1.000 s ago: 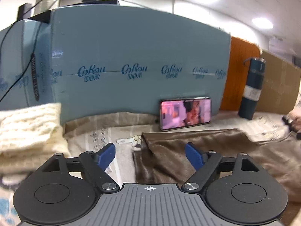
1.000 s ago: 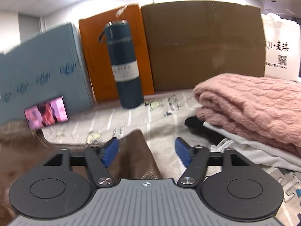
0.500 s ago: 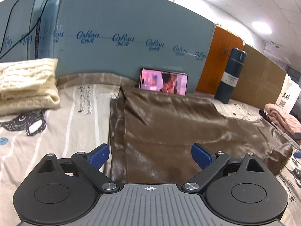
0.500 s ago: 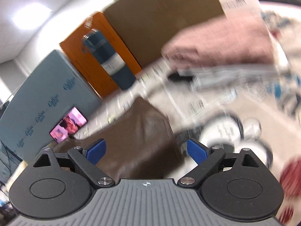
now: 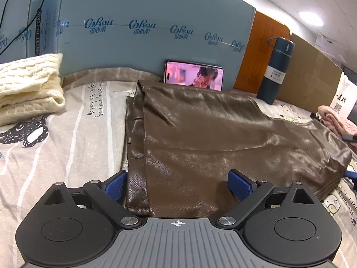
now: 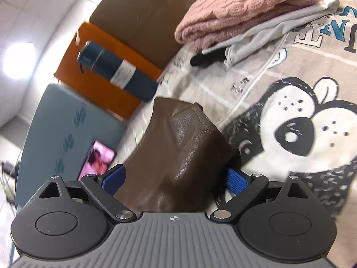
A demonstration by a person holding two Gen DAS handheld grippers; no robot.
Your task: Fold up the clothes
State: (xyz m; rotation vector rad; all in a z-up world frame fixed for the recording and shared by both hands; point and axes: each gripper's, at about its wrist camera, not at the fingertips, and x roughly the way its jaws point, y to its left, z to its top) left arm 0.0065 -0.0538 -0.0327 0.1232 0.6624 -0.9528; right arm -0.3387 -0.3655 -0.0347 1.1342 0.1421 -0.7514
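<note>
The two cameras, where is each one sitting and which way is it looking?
Left wrist: sits on the left gripper, looking along the bed over the brown garment toward the phone; only its open blue fingers show.
Right wrist: sits on the right gripper, rolled sideways, facing the garment's end and pink sweater; open fingers show.
Shared: garment, phone, blue bottle.

Phone [image 5: 193,75] propped against blue-grey carton [image 5: 156,33], screen lit, straight ahead beyond the fingers. Dark blue flask [image 5: 275,70] upright, ahead and right of the fingers, before orange board [image 5: 256,53]. Printed bedsheet [image 5: 67,134] beneath, extending left of the fingers
</note>
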